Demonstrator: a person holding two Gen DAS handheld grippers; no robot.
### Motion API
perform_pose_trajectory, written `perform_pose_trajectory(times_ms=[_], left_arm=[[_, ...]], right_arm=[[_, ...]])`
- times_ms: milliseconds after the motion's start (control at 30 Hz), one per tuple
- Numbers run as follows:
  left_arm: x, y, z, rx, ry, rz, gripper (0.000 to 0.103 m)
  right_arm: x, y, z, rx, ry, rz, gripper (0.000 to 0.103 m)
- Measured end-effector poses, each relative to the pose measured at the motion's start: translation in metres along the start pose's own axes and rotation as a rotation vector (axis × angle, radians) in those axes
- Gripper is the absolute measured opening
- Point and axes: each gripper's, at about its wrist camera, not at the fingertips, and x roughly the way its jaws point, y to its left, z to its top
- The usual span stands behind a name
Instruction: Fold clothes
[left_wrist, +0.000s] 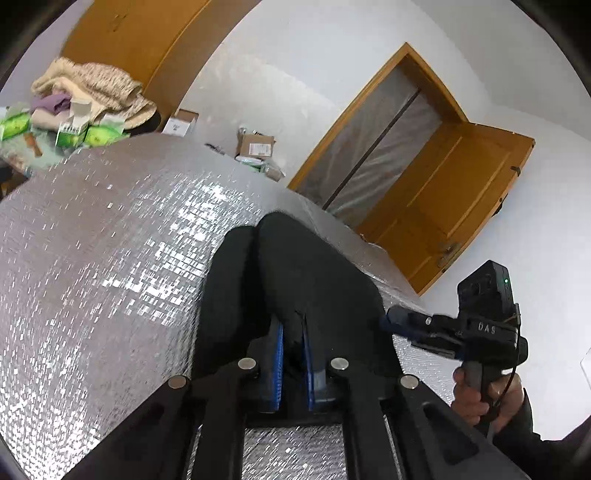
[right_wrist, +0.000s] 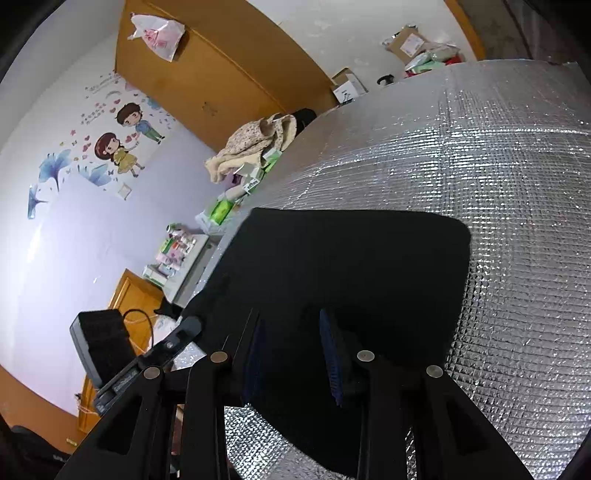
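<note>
We see a black garment (right_wrist: 343, 280) lying on the silver quilted foil mat (left_wrist: 103, 236) that covers the desk, folded into a dark block with a rounded far corner. Our left gripper (left_wrist: 293, 354) has its blue-padded fingers (left_wrist: 277, 350) drawn narrow, pinching a raised fold of the black garment between them. Our right gripper (right_wrist: 295, 354) sits over the cloth with fingers (right_wrist: 330, 354) set wider apart; whether they grip the fabric we cannot tell. A hand (left_wrist: 484, 398) holds the right gripper's handle beside the mat's edge
</note>
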Motion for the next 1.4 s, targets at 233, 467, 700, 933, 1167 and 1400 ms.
perform_pose_trajectory(times_ms=[233,467,700,933,1167,1400], left_arm=[[0.007,0.012,-0.014,-0.035,0.037,0.033,0.008],[0.009,0.014,-0.017,-0.028,0.046,0.038,0.009],[0.005,0.007,-0.019,0.002,0.053,0.062,0.01],[-0.029,-0.019,-0.004,0.077,-0.042,0.098,0.01],[0.013,-0.046,0.014,0.193,-0.01,0.129,0.01],[0.027,-0.018,-0.004,0.121,0.06,0.202,0.009]], right_arm=[[0.001,-0.002,0.003,-0.007,-0.016,-0.026,0.032],[-0.004,-0.012,0.024,-0.023,-0.109,-0.124,0.028],[0.022,-0.045,0.035,0.004,-0.101,-0.221,0.014],[0.0,-0.019,0.027,-0.072,-0.138,-0.195,0.019],[-0.003,-0.008,0.02,-0.128,-0.167,-0.215,0.019],[0.0,-0.025,0.011,-0.095,-0.127,-0.251,0.019]])
